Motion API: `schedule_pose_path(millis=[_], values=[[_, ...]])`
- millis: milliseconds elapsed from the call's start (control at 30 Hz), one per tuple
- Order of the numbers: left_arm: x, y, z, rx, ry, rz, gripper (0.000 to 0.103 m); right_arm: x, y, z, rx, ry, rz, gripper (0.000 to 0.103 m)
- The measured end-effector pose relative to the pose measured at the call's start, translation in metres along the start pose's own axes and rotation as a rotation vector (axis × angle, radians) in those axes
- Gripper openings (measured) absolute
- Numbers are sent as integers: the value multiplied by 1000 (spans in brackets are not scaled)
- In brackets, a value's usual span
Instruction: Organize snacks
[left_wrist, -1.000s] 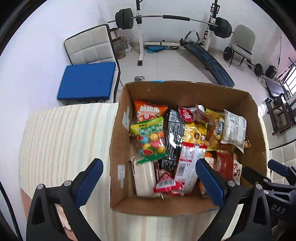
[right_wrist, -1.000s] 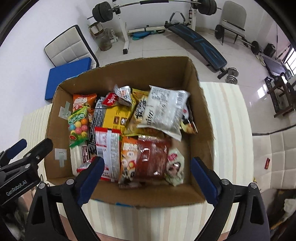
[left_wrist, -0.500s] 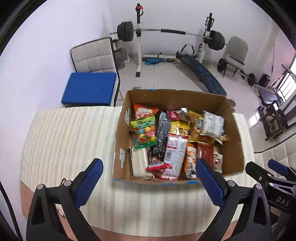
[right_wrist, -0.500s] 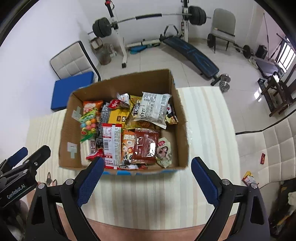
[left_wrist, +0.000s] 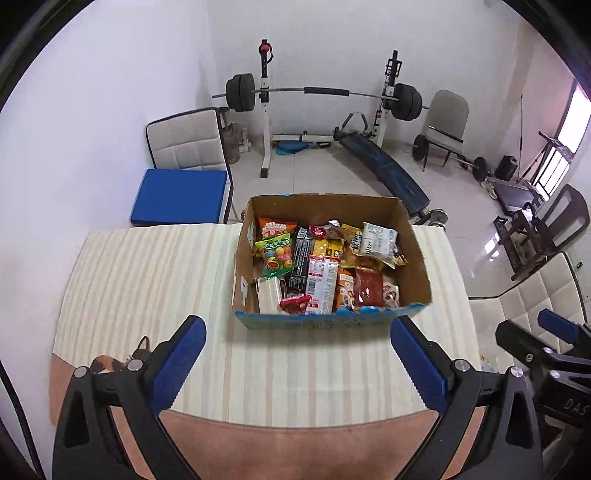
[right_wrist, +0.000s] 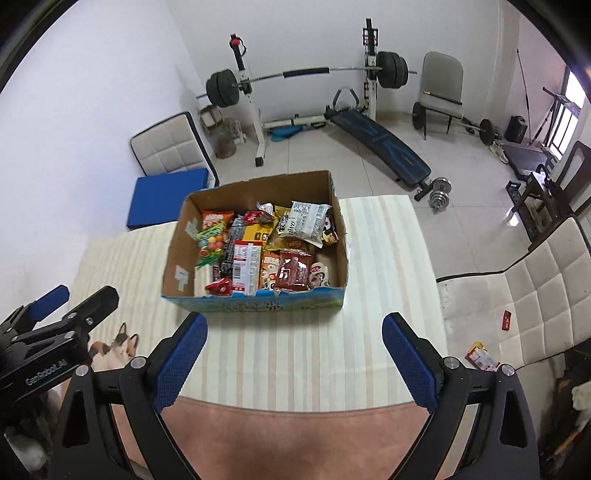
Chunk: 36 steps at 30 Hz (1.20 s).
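Note:
A cardboard box (left_wrist: 419, 254) (right_wrist: 177, 251) full of several snack packets stands on the striped table (left_wrist: 147, 280). Among them are a white packet (left_wrist: 378, 240) (right_wrist: 306, 221), a green candy bag (left_wrist: 275, 253) and a dark red packet (right_wrist: 293, 273). My left gripper (left_wrist: 299, 365) is open and empty, held back from the box over the table's near edge. My right gripper (right_wrist: 293, 360) is open and empty too, likewise back from the box. Each gripper shows at the side of the other's view.
A chair with a blue cushion (left_wrist: 179, 195) stands behind the table at the left. A barbell rack (left_wrist: 321, 92) and bench (left_wrist: 384, 170) are at the back. A white padded chair (right_wrist: 532, 291) is at the right. A cat (right_wrist: 114, 345) is low on the left.
Both grippers have pulled back and up from right over the box, so the box now looks smaller and the table's near edge shows. Both stay open and empty.

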<state>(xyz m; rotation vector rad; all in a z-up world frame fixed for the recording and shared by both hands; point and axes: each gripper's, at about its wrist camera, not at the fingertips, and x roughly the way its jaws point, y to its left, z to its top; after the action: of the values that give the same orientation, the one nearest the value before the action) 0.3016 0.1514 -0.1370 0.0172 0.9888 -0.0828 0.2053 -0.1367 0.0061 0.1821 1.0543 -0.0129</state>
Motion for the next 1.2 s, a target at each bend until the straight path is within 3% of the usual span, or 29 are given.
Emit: schedule_pose_path(millis=[367, 567, 833, 1200], values=[[-60, -10, -28, 17, -37, -2, 102, -85, 5, -35, -53, -82, -20, 100], [-75, -11, -40, 4, -31, -23, 102, -105, 6, -44, -64, -93, -15, 100], [-84, -9, -43, -28, -65, -23, 102, -105, 2, -47, -54, -87, 0, 101], [-57, -6, -35, -26, -108, 14, 102, -69, 4, -32, -48, -121, -51, 102]])
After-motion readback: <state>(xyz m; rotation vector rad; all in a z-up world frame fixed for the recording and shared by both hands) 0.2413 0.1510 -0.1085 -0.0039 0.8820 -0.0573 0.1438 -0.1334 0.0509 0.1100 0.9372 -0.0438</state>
